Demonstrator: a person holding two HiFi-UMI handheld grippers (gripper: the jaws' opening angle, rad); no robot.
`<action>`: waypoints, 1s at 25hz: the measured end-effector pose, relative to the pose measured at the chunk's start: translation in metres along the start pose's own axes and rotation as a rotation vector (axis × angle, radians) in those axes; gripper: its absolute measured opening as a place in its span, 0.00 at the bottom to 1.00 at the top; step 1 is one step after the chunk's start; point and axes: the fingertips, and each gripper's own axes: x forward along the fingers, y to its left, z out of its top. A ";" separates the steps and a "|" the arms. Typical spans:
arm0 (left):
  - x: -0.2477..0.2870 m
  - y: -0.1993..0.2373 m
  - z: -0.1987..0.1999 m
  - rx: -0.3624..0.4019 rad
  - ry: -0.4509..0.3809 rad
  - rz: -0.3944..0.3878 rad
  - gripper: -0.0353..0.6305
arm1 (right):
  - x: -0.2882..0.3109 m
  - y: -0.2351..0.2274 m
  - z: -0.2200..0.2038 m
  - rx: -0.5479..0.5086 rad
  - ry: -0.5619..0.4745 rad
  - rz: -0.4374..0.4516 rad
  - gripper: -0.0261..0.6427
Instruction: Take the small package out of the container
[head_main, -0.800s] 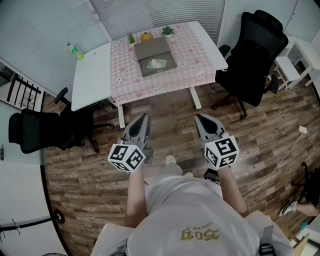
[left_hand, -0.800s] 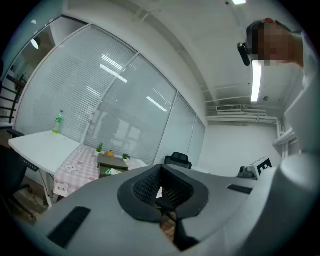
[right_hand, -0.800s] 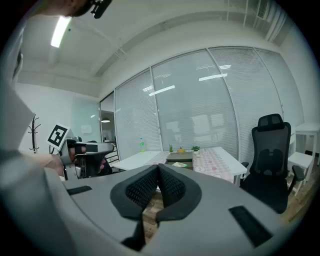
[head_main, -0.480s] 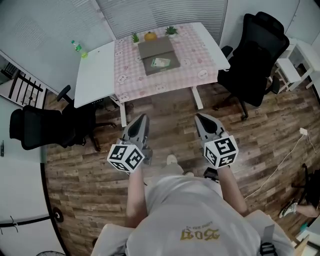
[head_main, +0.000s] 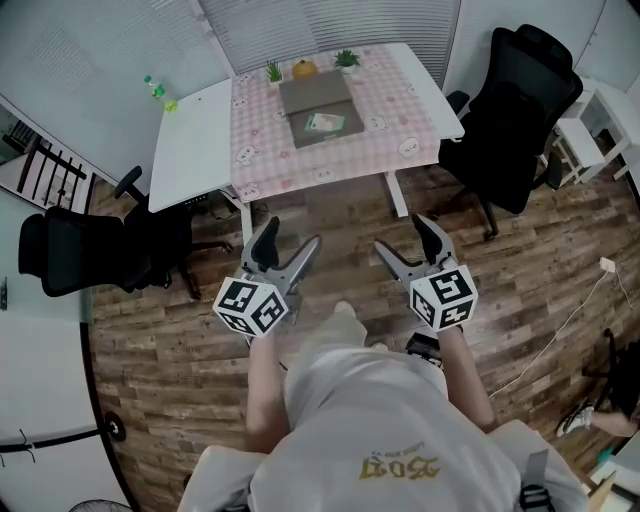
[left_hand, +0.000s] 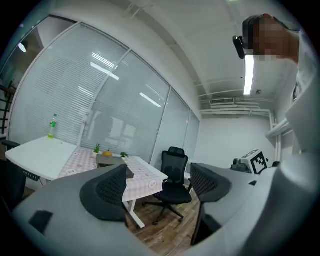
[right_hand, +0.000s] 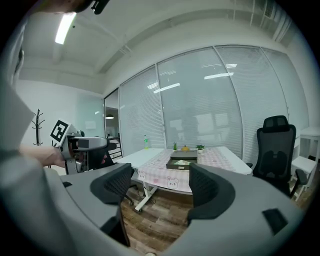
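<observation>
Grey and empty, the left claw (head_main: 290, 234) and right claw (head_main: 402, 235) gaped wide above the wooden floor, well short of the desk (head_main: 400, 150), so a rushed reach might shove the container (head_main: 300, 98) toward its far edge, where the small package (head_main: 323, 123) lay flat, seemingly long axis crosswise.

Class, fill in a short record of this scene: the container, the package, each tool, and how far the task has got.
container: on the pink-checked table, ahead of the person
small package: lying inside the container
left tool: jaws apart, nothing between them
right tool: jaws apart, nothing between them
progress: package not yet touched; both tools held over the floor, short of the table
</observation>
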 end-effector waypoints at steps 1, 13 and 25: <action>0.005 0.004 -0.002 0.004 0.011 -0.001 0.65 | 0.005 -0.003 -0.001 0.004 0.005 0.005 0.58; 0.148 0.127 0.000 0.056 0.127 -0.053 0.69 | 0.160 -0.090 0.005 0.014 0.077 -0.001 0.58; 0.294 0.255 0.012 0.121 0.273 -0.211 0.67 | 0.311 -0.164 0.019 0.006 0.171 -0.035 0.58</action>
